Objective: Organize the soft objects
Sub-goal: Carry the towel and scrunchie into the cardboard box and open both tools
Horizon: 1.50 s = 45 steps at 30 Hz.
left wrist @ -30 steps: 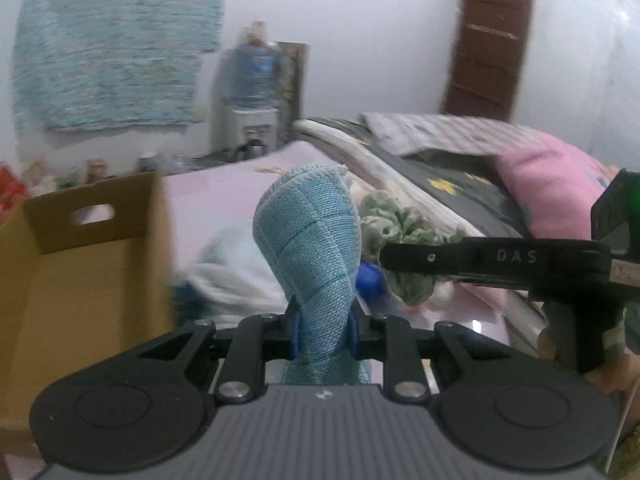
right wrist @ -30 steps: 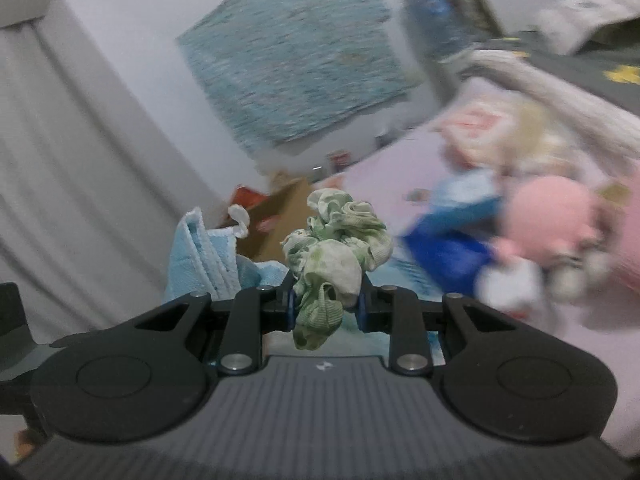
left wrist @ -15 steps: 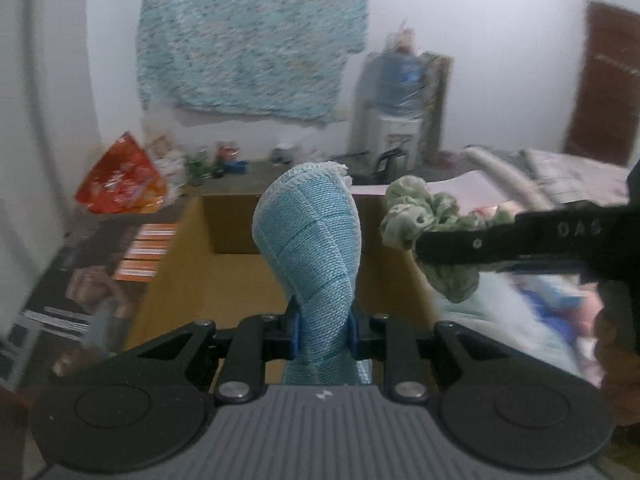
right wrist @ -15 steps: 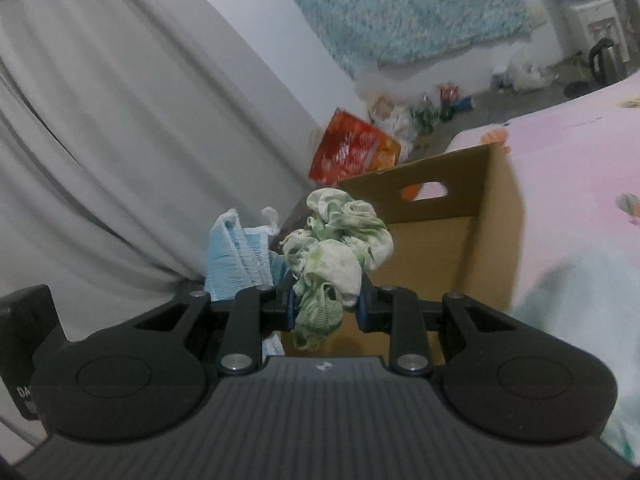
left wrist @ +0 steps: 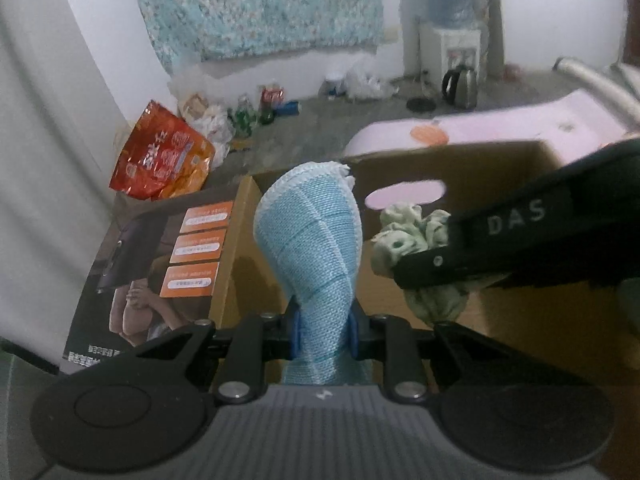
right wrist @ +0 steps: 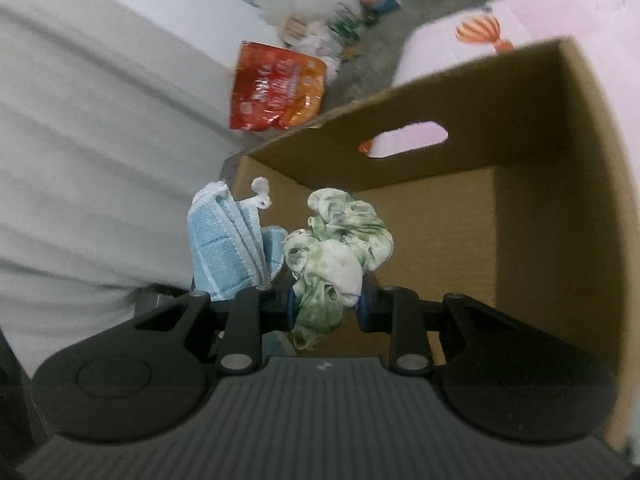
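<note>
Orange snack bag (left wrist: pixel 162 156) on floor; kettle (left wrist: pixel 460 86); water dispenser (left wrist: pixel 450 20).

A: What did the left gripper (left wrist: pixel 323 334) look like?
B: Black linkage arms, silver screws, blue pads, a ribbed grey body with round black discs

A: And the right gripper (right wrist: pixel 325 307)?
B: The same build, with white letters "DAS" along its side

Dim indoor light, soft motion blur, fisheye-bent edges, dark corners

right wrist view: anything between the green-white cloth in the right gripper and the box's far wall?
Nothing. In the right wrist view the green-and-white cloth hangs over the cardboard box, and the stretch to its far wall with the handle cutout is bare.
</note>
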Available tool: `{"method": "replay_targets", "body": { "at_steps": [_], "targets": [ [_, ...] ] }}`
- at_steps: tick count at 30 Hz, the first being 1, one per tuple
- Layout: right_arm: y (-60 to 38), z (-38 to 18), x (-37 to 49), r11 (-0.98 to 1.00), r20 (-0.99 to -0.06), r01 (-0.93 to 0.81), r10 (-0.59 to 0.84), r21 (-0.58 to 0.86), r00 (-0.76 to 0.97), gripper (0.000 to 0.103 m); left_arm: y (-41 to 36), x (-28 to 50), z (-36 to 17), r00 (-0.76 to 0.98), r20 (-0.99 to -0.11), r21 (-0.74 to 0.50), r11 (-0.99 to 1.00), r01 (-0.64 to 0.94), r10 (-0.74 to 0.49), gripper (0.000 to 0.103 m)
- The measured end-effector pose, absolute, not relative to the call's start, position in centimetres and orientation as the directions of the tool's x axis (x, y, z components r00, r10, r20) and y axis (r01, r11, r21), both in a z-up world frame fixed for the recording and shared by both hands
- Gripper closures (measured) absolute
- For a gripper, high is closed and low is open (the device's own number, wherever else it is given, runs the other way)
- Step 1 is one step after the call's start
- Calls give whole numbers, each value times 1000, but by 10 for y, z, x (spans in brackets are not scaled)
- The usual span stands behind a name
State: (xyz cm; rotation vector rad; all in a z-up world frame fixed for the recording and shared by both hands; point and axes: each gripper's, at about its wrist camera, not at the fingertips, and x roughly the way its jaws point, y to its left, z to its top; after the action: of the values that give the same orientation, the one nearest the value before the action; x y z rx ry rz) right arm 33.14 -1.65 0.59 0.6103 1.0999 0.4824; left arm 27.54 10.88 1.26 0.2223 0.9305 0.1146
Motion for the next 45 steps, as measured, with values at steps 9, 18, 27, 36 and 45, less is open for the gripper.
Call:
{"method": "replay_targets", "body": {
  "at_steps": [9,18,27,36,45],
  "targets": [
    [2,-43,351,693,-657,44,659,720,367,76,111,311,-19,527,-809,296,955,-16,259,80],
    [11,-67,348,655,-637,89,681,751,361,74,111,334,-39,498,-809,346,938,-24,311,78],
    [14,-69,341,654,-656,139,673,744,341,51,107,339,-47,490,-795,399,917,-20,357,74],
    [9,-58,342,640,-624,104,680,761,384,26,104,329,-30,531,-774,395,918,-19,344,38],
    [-4,-50,331,594,-563,82,696,800,446,25,108,307,6,578,-758,339,939,-48,303,22]
  ]
}}
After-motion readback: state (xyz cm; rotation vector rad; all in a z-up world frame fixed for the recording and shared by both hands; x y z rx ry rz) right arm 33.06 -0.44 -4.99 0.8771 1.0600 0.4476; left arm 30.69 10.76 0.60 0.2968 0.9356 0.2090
